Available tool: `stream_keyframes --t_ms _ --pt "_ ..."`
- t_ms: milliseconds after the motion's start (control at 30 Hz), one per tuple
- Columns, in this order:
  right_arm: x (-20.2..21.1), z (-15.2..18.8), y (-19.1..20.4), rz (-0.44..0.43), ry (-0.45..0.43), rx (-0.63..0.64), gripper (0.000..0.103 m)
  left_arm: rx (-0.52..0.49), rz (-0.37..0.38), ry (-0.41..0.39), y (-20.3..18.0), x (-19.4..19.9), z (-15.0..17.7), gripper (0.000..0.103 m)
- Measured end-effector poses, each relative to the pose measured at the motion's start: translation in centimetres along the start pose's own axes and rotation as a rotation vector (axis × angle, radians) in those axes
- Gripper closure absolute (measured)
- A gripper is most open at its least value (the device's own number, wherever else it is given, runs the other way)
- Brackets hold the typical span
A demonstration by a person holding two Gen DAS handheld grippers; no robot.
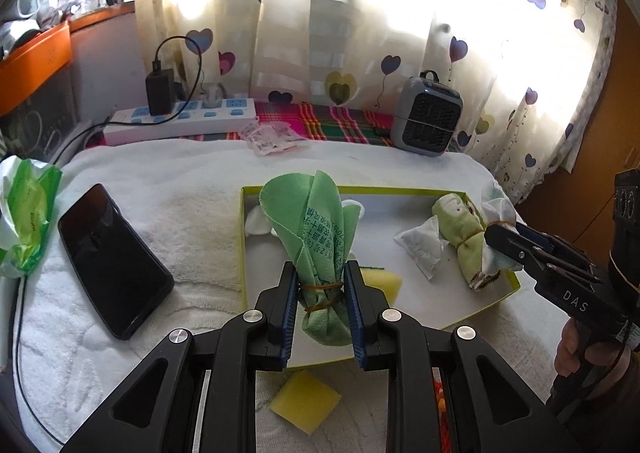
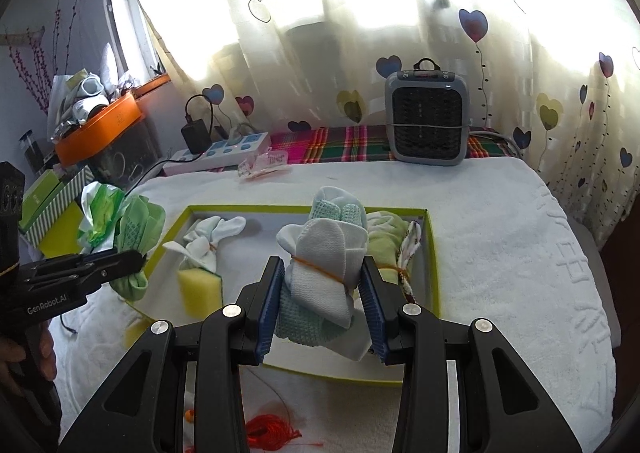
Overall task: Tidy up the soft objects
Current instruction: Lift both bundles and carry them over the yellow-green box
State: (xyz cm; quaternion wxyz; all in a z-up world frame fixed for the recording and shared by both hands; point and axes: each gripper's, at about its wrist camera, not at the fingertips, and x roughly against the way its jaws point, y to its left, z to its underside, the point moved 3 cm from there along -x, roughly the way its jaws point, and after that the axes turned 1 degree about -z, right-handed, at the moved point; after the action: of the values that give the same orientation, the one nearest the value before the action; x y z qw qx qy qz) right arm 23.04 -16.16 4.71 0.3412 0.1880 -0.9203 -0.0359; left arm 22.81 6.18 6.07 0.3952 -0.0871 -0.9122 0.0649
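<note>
My left gripper (image 1: 322,277) is shut on a green cloth bundle (image 1: 316,237) tied with a rubber band, held over the near left part of the yellow-rimmed box (image 1: 248,253). In the right wrist view my right gripper (image 2: 322,285) is shut on a white and mint sock bundle (image 2: 324,265), also banded, above the box (image 2: 434,253). Inside the box lie a white tied bundle (image 2: 204,243), a yellow sponge (image 2: 198,289) and a pale green rolled bundle (image 2: 390,243). The left gripper with its green bundle (image 2: 136,249) shows at the left of that view.
A black phone (image 1: 112,257) and a green tissue pack (image 1: 28,221) lie left on the white towel. A loose yellow sponge (image 1: 306,401) sits near the box's front edge. A grey fan heater (image 2: 426,125), a power strip (image 1: 180,119) and red string (image 2: 272,431) are around.
</note>
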Motion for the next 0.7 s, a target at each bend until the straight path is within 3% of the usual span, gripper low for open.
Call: stream_keyframes --t_ms 700 --pt "-5.6 -0.6 -0.2 0.028 0.088 0.04 0.063 0.009 -0.008 0.055 0.8 -3.9 -0.2 0.082"
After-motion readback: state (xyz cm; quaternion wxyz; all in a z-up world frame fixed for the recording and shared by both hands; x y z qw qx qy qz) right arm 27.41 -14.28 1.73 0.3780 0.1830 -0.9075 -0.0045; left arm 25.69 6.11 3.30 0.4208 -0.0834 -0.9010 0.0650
